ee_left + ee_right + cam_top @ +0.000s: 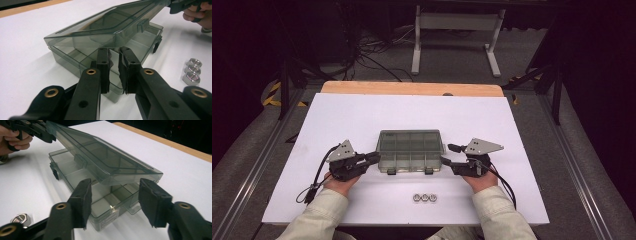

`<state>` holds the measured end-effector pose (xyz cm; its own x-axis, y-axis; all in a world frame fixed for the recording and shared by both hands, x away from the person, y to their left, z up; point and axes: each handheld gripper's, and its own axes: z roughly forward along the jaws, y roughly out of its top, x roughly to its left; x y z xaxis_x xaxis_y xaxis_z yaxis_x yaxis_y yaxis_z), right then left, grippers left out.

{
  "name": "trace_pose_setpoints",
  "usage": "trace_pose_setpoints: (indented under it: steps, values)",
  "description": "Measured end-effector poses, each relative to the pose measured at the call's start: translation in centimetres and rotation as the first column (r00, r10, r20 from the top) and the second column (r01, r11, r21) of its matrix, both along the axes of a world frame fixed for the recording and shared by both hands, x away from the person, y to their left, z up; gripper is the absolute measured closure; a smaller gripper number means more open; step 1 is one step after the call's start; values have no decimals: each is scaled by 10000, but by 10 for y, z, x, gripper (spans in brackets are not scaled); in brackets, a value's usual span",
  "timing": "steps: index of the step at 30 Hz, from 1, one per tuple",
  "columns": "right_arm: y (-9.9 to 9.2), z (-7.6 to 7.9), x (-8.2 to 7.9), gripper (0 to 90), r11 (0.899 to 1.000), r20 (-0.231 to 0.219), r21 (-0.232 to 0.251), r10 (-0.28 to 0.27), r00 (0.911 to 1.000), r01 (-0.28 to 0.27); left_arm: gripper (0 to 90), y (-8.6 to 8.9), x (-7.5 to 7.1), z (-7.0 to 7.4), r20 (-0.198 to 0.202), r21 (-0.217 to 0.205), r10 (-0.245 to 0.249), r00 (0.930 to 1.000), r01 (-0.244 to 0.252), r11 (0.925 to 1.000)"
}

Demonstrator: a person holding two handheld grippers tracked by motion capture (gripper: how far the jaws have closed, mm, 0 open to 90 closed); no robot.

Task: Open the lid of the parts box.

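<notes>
Nearest the camera were the person's pale sleeves (pixel 319 215), and just beyond them three metal nuts (pixel 424 198) lay in a touching row, in front of the box and apart from it. The box (pixel 411 150), a smoky clear compartment case, sat on the white table (pixel 362 115) with its lid (pixel 105 25) tilted up at the near side and its two front latches hanging free.

The left gripper (pixel 374 157) was at the box's left end. Its fingers (pixel 103 67) were drawn almost together, and their tips appeared to pinch the rim of the raised lid. The right gripper (pixel 448 154) was at the box's right end, its pads (pixel 83 200) spread wide on either side of the near right corner and pressing on nothing.

The likeliest trouble was the lid dropping. It seemed to hang on one thin pinch at one short end, so a small slip or twist there could let it snap shut. With the base held by neither gripper, pulling the lid up further could also drag or tip the light box across the smooth table, perhaps into the nuts.

A small pale label (pixel 106 222) sat on the box's front wall, too blurred to read. No brand was legible anywhere.
</notes>
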<state>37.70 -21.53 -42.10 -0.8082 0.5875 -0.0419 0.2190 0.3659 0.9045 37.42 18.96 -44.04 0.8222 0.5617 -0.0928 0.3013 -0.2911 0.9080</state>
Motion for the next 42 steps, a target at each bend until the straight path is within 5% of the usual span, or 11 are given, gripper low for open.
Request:
trace_pose_setpoints:
  steps: [21,31,42]
  values:
    - [11,-1,9,434,9973,502,-235,-689,9964,701,779,-5,1,2,120,41,464,9989,-464,9989]
    - [25,6,11,448,9969,976,-595,-459,9942,519,760,-4,1,2,125,152,557,9984,-559,9983]
    - [29,16,9,470,9966,1273,-546,-551,9903,624,576,-7,13,-9,-846,923,903,9923,-825,9923]
